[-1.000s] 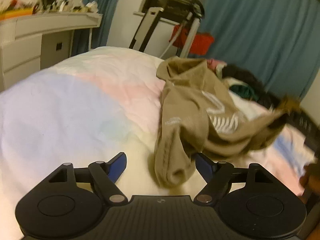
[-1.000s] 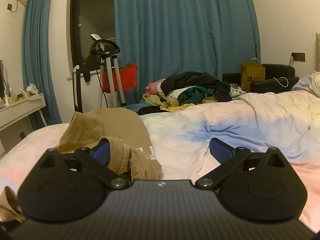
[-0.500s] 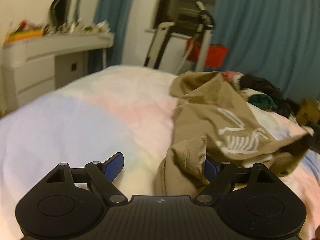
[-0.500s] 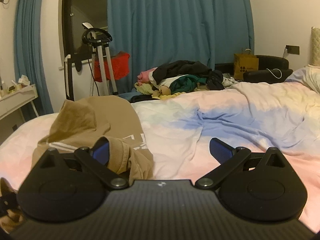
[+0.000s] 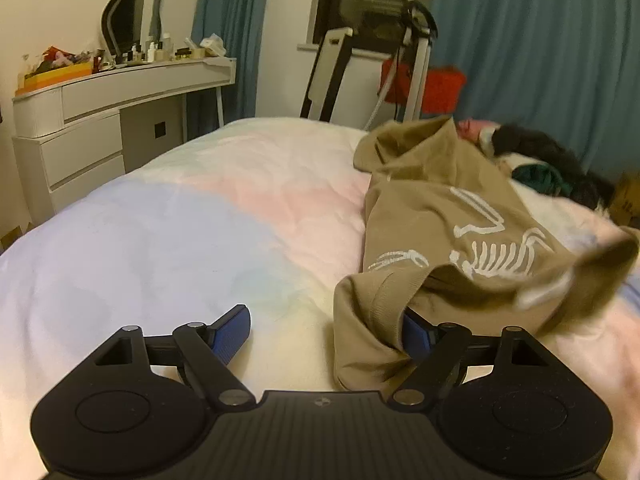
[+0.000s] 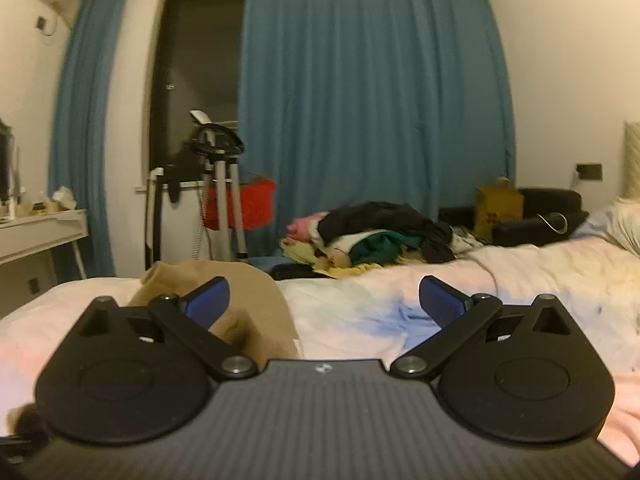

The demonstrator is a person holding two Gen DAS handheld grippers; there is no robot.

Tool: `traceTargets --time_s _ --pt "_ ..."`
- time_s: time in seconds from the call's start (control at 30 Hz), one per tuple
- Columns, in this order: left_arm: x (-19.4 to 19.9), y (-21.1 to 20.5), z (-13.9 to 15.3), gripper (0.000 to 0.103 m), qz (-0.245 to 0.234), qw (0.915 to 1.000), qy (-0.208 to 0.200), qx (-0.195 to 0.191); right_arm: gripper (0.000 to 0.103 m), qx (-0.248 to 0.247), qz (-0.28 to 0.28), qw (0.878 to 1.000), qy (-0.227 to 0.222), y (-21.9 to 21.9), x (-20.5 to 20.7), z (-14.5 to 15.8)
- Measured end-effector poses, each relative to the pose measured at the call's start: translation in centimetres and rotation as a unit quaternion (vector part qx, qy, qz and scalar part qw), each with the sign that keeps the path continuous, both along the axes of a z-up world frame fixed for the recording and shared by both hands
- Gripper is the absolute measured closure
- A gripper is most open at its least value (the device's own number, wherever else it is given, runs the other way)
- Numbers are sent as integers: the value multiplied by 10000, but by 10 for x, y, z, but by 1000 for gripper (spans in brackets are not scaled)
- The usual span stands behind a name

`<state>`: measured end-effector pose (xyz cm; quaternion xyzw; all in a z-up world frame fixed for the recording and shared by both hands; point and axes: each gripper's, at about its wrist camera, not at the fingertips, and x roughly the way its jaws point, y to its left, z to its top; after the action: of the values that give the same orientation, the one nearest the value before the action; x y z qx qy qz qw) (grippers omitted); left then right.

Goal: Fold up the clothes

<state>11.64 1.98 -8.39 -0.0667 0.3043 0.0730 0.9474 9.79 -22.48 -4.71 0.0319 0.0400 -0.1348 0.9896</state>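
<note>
One tan cotton hoodie with white skeleton print (image 5: 460, 232), crumpled on pastel bed (image 5: 180, 240): spreading step. Left gripper (image 5: 326, 330) jaws wide, hem seemingly only brushing one pad; right gripper (image 6: 324, 300) jaws wide, empty. Next: grip hem.

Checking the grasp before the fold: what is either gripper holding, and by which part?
Nothing is held. The left gripper is open, the hoodie hem lying against one finger. The right gripper is open too.

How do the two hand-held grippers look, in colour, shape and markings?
Both look alike. The left gripper and the right gripper each have a matte black ribbed body, two round black side discs, black link arms with silver pivot pins, and ridged blue finger pads. A small round emblem sits at the centre. No cables or sleeves show.
</note>
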Motion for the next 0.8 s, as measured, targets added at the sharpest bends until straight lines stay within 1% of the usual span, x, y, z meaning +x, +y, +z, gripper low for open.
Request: traceTargets --time_s 0.03,0.1,0.17,0.2,0.3,0.33,0.4,0.5,0.6,0.67,0.7,0.77,0.8 --pt "5 1 -3 22 76 10000 51 5 0 -38 22 10000 13 1 0 0" --pt "13 9 -8 21 365 9992 139 -121 0 -132 18 9991 398 1 7 -4" --pt "13 19 -9 21 537 9978 119 -359 0 -176 -1 9961 860 0 16 -11" --pt "12 22 -8 21 571 9974 94 -427 0 -96 -15 9928 1194 -4 22 -18" --pt "8 28 -6 21 635 9964 3 -560 0 354 69 9861 1619 -17 26 -28" --pt "7 28 -5 21 630 9965 -41 -545 0 417 116 9862 1597 -18 24 -27" --pt "6 27 -3 21 622 9966 -132 -517 0 330 352 9883 1447 -16 17 -19" --pt "4 27 1 21 617 9963 -311 -512 0 -188 1146 9820 1492 4 9 -14" --pt "2 28 3 21 657 9954 -474 -504 0 -869 1727 9641 1820 33 9 -28" --pt "0 30 5 21 736 9945 -561 -496 0 -1330 1763 9521 2113 51 13 -43" --pt "0 32 6 21 789 9938 -606 -506 0 -1521 1600 9489 2257 55 18 -52" --pt "-1 35 8 21 906 9921 -678 -543 0 -1375 1135 9530 2450 48 28 -60" --pt "-2 38 9 21 967 9911 -715 -576 0 -1025 899 9602 2439 37 29 -60"
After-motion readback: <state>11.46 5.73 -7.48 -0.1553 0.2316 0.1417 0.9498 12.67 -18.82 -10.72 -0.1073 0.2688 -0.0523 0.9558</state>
